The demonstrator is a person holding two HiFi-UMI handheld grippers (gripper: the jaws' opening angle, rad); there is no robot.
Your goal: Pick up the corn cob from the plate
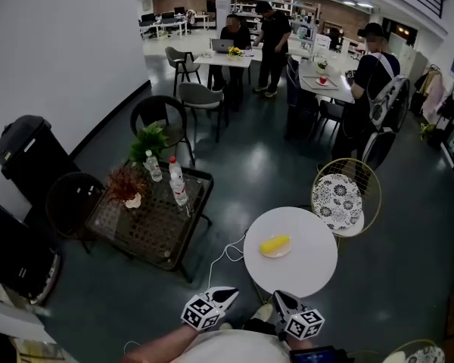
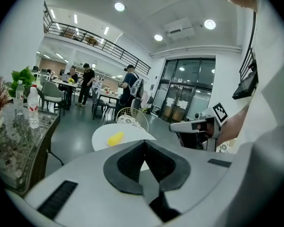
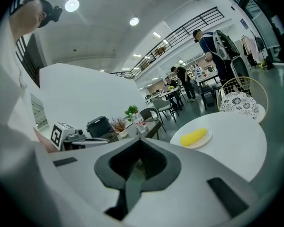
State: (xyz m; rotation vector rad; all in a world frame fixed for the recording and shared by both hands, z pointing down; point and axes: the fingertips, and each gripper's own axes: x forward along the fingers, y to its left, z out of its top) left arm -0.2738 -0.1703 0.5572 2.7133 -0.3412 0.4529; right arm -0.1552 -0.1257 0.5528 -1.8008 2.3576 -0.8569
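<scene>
Both tools were held low, close to the person's body and short of the work surface: the left gripper (image 1: 227, 296) and the right gripper (image 1: 282, 302). Each gripper view showed its jaws fully together, pad against pad, with nothing between them. The round white table (image 1: 312, 272) stood just ahead of both tools. A small plate (image 1: 275, 254) rested on the table, left of its centre in the head view. The corn cob (image 1: 275, 243) lay flat on that plate, yellow, whole and untouched, well apart from either gripper.

Task status, as judged: no step of the pick was complete. Remaining steps: approach the table, open one set of jaws, straddle the cob, close on it, lift it off the plate.
</scene>
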